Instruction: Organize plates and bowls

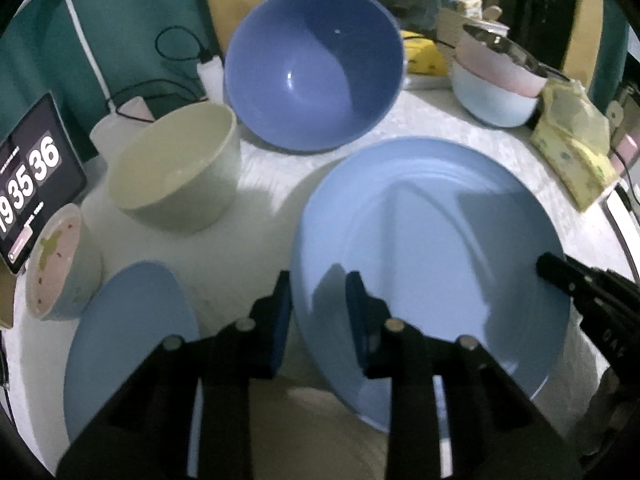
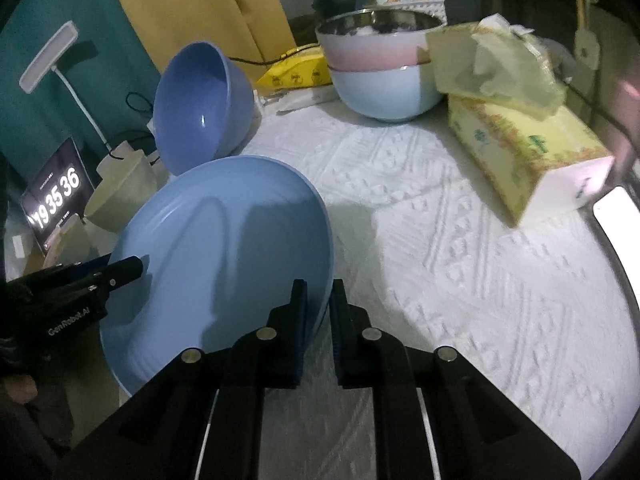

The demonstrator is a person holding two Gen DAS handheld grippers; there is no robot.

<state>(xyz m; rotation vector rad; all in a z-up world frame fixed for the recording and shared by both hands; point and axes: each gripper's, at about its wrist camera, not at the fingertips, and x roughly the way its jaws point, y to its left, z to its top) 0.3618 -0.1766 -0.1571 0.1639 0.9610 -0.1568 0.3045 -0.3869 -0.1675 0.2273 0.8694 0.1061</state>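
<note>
A large light-blue plate (image 1: 432,248) is tilted above the white table, held from both sides. My left gripper (image 1: 320,300) straddles its left rim with a wide gap between the fingers; the rim passes between them. My right gripper (image 2: 319,300) is shut on the plate's (image 2: 224,252) right rim. A smaller light-blue plate (image 1: 128,332) lies at the lower left. A dark-blue bowl (image 1: 314,66) leans at the back, also in the right wrist view (image 2: 200,108). A cream bowl (image 1: 176,168) stands left of centre. Pink and pale-blue bowls (image 2: 380,68) are stacked at the back right.
A tablet clock (image 1: 28,176) and a small patterned bowl (image 1: 56,260) stand at the left edge. A lamp (image 2: 52,60) and cables are behind. A yellow tissue box (image 2: 524,148) sits at the right, a yellow packet (image 2: 296,70) at the back. The white textured cloth (image 2: 460,260) covers the table.
</note>
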